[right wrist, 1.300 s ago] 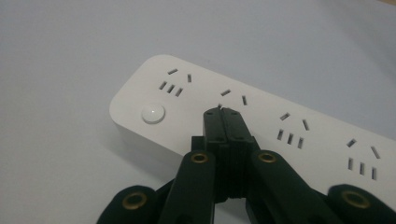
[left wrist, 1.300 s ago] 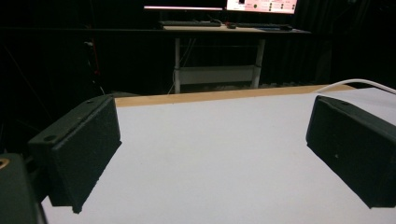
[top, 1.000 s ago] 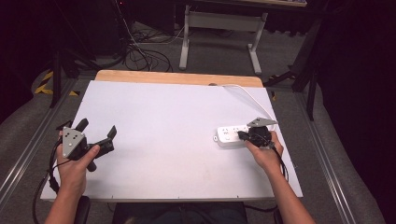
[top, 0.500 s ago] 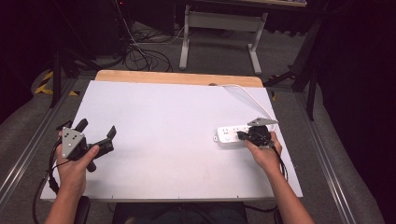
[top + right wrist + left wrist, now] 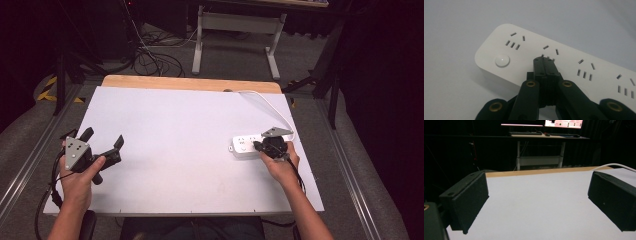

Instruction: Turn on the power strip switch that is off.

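- A white power strip lies flat on the white table, near its right edge.
- The right gripper is clenched with nothing between its jaws, tips over the strip's second socket group.
- The left gripper hangs released, jaws wide apart, at the table's left edge.

Each hand is carrying a black gripper: the left gripper and right gripper are each wearing a grey 3-cornered plate and trailing a black cable. Brass-coloured screws are showing on the right gripper's linkage. Both forearms are showing bare.
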